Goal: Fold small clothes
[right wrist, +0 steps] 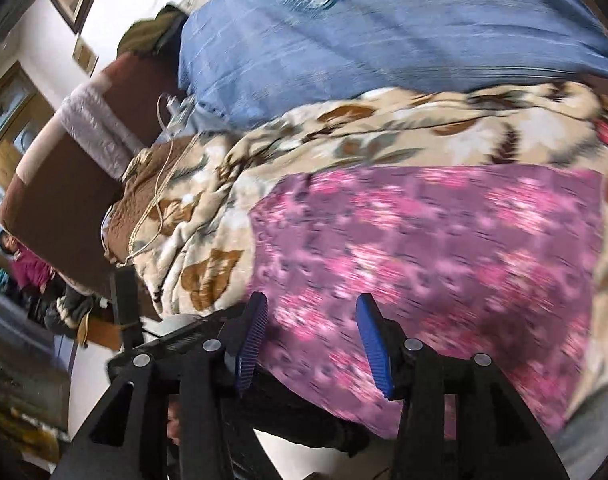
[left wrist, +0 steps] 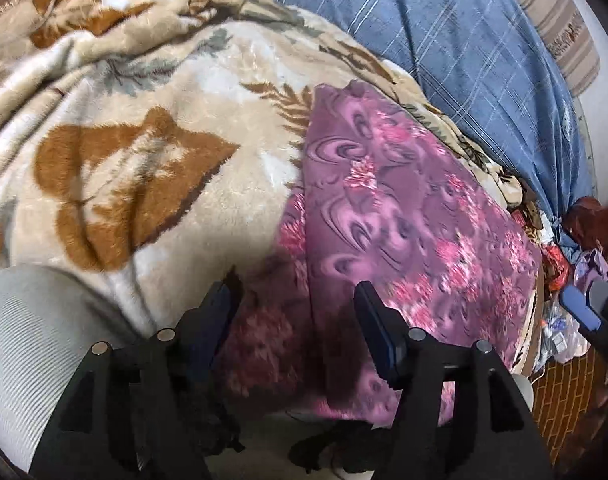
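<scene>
Purple flowered cloth [left wrist: 403, 200] lies flat on the cream leaf-print blanket [left wrist: 144, 140], beside a blue checked quilt [left wrist: 463, 40]. Left gripper [left wrist: 296, 300] above its near edge, jaws apart, nothing held. Right gripper [right wrist: 311, 312] likewise apart and empty over the cloth.

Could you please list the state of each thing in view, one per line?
Purple floral garment: lying spread on the blanket, not held.
Floral blanket: rumpled beneath the garment.
Blue quilt: bunched behind the blanket.
Left gripper: open, empty.
Right gripper: open, empty.
</scene>
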Demonstrator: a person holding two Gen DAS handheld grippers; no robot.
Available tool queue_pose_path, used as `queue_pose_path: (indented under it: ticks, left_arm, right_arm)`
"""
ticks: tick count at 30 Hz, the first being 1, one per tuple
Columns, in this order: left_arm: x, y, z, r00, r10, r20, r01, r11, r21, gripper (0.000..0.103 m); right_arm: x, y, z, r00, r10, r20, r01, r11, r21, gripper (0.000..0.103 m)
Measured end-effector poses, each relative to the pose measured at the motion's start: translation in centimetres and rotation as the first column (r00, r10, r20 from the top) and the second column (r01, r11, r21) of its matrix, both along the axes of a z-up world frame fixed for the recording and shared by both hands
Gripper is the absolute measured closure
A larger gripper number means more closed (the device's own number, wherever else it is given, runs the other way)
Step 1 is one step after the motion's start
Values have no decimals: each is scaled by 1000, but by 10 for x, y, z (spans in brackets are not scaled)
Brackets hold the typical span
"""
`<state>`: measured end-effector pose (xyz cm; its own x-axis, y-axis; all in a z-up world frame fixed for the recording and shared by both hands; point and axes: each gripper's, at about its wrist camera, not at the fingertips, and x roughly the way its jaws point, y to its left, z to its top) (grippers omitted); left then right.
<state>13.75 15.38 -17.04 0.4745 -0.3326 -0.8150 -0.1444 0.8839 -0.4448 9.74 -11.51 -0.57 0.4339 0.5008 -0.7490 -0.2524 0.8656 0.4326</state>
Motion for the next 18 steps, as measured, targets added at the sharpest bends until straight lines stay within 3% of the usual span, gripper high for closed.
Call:
queue_pose_path:
  ticks: [3, 5, 8, 12, 13, 14, 15, 18]
  left_arm:
    - [5, 1, -14, 999, -17, -36, 16, 999, -33, 40]
    - [0, 0, -12, 999, -53, -12, 52, 998, -33, 41]
    - [-8, 1, -20, 997, -77, -16, 74, 988, -134, 41]
    - [-6, -2, -21, 996, -83, 16, 84, 986, -147, 43]
    - [-5, -2, -20, 995, -91, 28, 95, 985, -142, 49]
    - [-5, -3, -21, 994, -105, 34, 109, 985, -136, 79]
    - [-5, -2, -25, 992, -127, 24, 129, 974, -187, 95]
    - [-11, 9, -20, 992, -96, 76, 113, 959, -261, 95]
  right_arm:
    - [21, 23, -11, 999, 27, -46, -27, 1000, 1, 54]
    - [35, 32, -19, 995, 38, -87, -38, 999, 11, 54]
    - [54, 48, -34, 988, 53, -147, -50, 998, 24, 53]
    - [73, 76, -49, 975, 90, -203, -88, 996, 21, 53]
    - [78, 83, -54, 971, 98, -220, -96, 995, 19, 53]
    - [83, 89, -58, 966, 104, -236, -102, 995, 21, 53]
    - [87, 93, -61, 963, 108, -249, -106, 994, 21, 53]
    - [100, 108, -72, 942, 137, -307, -136, 990, 24, 53]
